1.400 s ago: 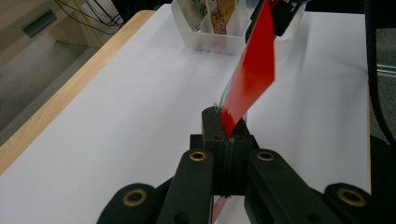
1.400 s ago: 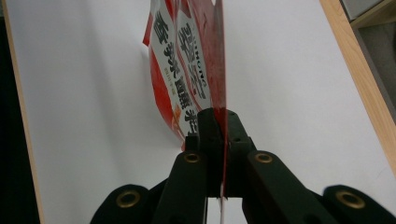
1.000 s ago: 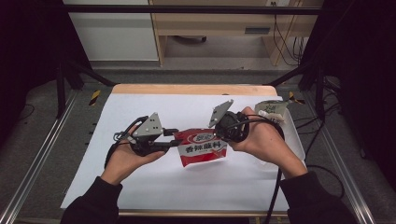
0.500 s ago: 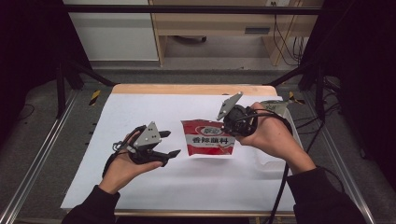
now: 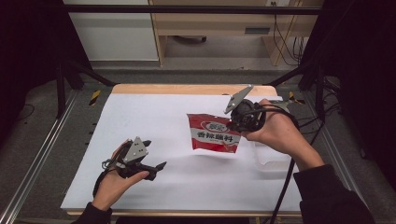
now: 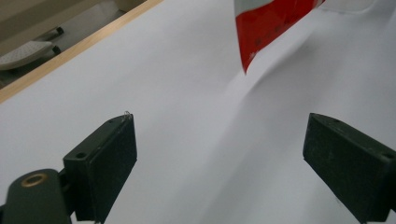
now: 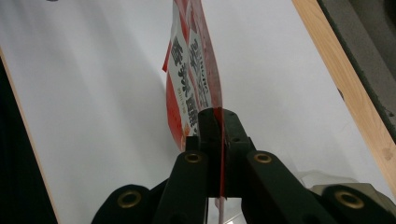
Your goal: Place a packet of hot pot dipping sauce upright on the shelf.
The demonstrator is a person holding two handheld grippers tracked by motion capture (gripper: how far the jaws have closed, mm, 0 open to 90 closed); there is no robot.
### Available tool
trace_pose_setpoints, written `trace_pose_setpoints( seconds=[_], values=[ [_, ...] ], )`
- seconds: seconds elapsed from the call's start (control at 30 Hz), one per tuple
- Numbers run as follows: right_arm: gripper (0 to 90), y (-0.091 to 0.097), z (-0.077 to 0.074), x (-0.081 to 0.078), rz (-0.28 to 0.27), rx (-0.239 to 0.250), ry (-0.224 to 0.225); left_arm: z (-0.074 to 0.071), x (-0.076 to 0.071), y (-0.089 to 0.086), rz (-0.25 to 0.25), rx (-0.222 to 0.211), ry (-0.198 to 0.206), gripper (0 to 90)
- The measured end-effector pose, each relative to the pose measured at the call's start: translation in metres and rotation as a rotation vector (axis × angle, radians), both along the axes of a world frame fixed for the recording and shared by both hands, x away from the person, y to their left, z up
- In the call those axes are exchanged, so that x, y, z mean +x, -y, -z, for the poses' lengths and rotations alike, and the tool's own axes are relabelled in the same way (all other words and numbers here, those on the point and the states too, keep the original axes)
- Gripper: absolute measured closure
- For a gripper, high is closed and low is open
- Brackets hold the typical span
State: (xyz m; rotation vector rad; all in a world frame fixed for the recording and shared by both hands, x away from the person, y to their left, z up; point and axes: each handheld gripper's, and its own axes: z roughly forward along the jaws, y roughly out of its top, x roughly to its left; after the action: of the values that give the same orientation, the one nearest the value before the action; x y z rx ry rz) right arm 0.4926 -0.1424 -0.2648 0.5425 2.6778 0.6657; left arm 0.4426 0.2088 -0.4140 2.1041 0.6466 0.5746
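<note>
Taking the biggest first: found the counter (image 5: 154, 116) spread with a white sheet, with bare wood along its far edge. Found next a red and white packet (image 5: 214, 135), printed with characters, lifted off the sheet a little right of centre. Hung by its upper right corner and threw a soft shadow beneath. Saw the right claw (image 5: 232, 122) clamped on that corner, jaws pressed together with just a thin strip of the packet's edge nipped between them in the right gripper view. Saw the left claw (image 5: 156, 168) spread wide apart and empty, low over the near left of the sheet, well apart from the packet. Caught the packet's lower corner far ahead at the top of the left gripper view.

Judged the step in hand to be carrying the packet by one corner alone. Called for a firm, unbroken squeeze, since so narrow a strip was held and could slip or tear. Called also for a slow, level sweep, so as not to set the hanging body swinging. Seemed wise to bring the open left claw up to the free lower corner if steadying was wanted, closing only once squarely around the edge. Seemed wise too to mind the pale, clear object (image 5: 271, 156) just near the right hand (image 5: 275, 133), too faint to name.
</note>
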Motion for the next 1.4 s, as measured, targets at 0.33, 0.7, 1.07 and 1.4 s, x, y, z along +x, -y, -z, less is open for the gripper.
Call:
trace_pose_setpoints(
  seconds=[0.33, 0.7, 1.07, 1.4],
  values=[
    [90.0, 0.015, -0.020, -0.001, 0.027, 0.039, 0.009, 0.012, 0.000, -0.035, -0.102, -0.026, -0.011, 6.8],
    [90.0, 0.045, -0.044, -0.009, 0.083, 0.075, 0.041, 0.021, 0.003, -0.055, -0.206, -0.010, 0.005, 6.8],
    [90.0, 0.082, -0.057, -0.020, 0.153, 0.094, 0.068, 0.023, 0.003, -0.054, -0.209, 0.016, 0.012, 6.8],
    [90.0, 0.106, -0.061, -0.026, 0.202, 0.103, 0.087, 0.023, 0.002, -0.054, -0.215, 0.012, 0.011, 6.8]
  ],
)
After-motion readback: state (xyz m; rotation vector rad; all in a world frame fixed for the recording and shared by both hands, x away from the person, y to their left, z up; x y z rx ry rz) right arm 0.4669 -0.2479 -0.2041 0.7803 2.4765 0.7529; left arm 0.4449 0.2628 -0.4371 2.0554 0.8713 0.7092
